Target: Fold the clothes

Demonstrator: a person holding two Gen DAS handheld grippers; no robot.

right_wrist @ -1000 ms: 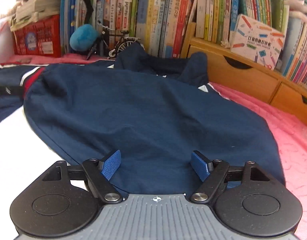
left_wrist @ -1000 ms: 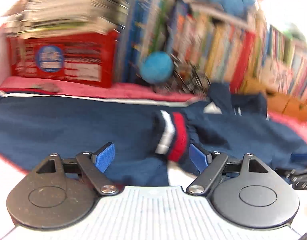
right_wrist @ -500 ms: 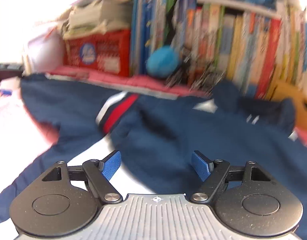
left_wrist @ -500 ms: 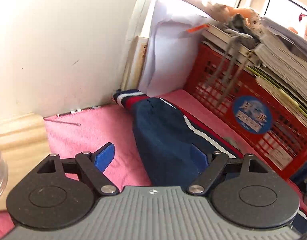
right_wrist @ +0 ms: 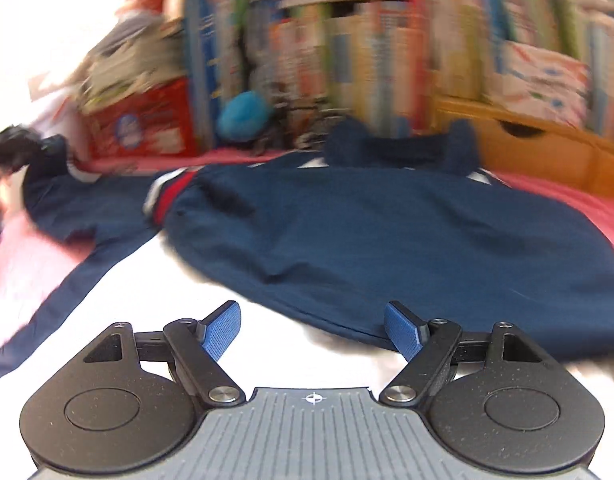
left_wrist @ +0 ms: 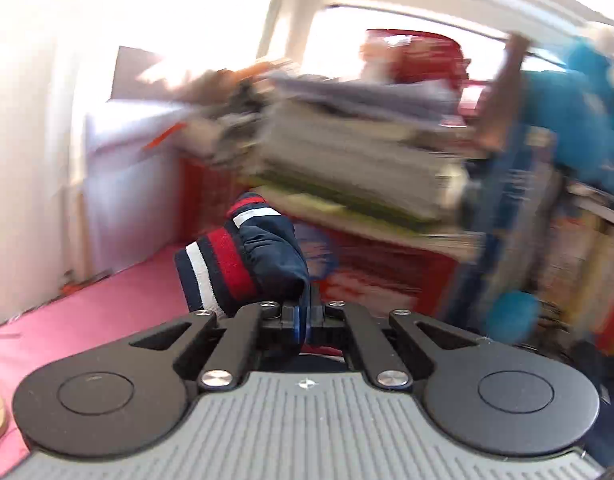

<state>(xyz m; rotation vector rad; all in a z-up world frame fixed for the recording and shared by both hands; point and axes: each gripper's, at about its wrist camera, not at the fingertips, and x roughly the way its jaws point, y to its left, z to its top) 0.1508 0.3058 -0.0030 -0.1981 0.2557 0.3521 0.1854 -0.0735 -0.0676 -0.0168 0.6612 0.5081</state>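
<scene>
Left wrist view: your left gripper (left_wrist: pixel 303 320) is clamped tight on the navy sleeve (left_wrist: pixel 263 256) just behind its cuff (left_wrist: pixel 219 268), which stands up above the pink mat (left_wrist: pixel 87 320), banded red, white and navy. The background is a blur.

Right wrist view: your right gripper (right_wrist: pixel 313 332) has its jaws spread wide with nothing between them, over the white surface (right_wrist: pixel 243 280). The navy jacket (right_wrist: pixel 387 240) lies spread and rumpled ahead, its hem just beside your right fingertip (right_wrist: pixel 403 330); one striped cuff lies on it at left.
</scene>
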